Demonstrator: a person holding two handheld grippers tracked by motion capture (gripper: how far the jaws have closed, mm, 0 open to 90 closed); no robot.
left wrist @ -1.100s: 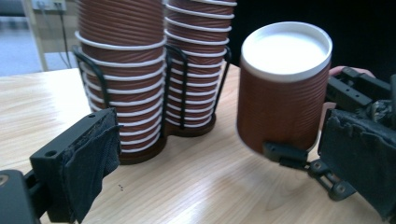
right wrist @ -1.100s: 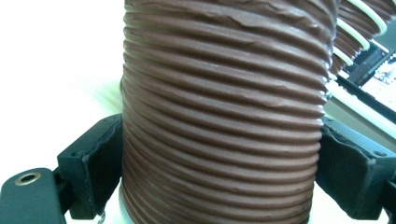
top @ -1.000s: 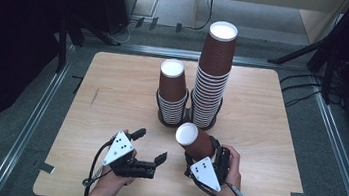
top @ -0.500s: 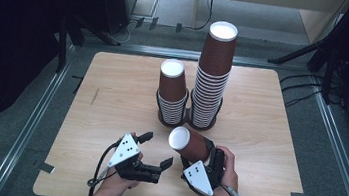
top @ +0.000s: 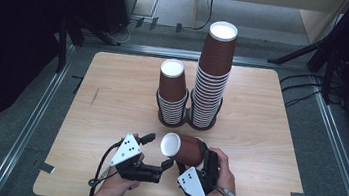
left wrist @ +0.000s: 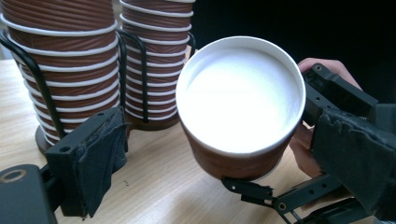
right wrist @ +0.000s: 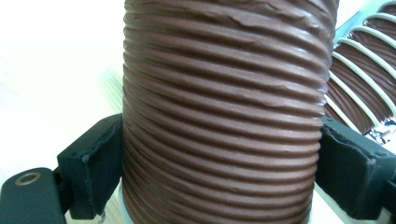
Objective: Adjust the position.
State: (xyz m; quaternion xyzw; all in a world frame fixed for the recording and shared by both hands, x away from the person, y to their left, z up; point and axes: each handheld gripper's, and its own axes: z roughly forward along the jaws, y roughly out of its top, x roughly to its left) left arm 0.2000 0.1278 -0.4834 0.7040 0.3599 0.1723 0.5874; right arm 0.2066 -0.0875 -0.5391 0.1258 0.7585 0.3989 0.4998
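Since a moment ago, the brown cup has tipped over onto its side with its white mouth turned toward the left gripper, whose jaws have just been closing a little but are apart, with the cup's rim between them and neither pad pressing on it. Behind the cup, in the middle of the wooden table, stand the tall stack of cups and the short stack (both in a black wire holder). The right gripper squeezes the cup's ribbed side between both pads, near the table's front edge.
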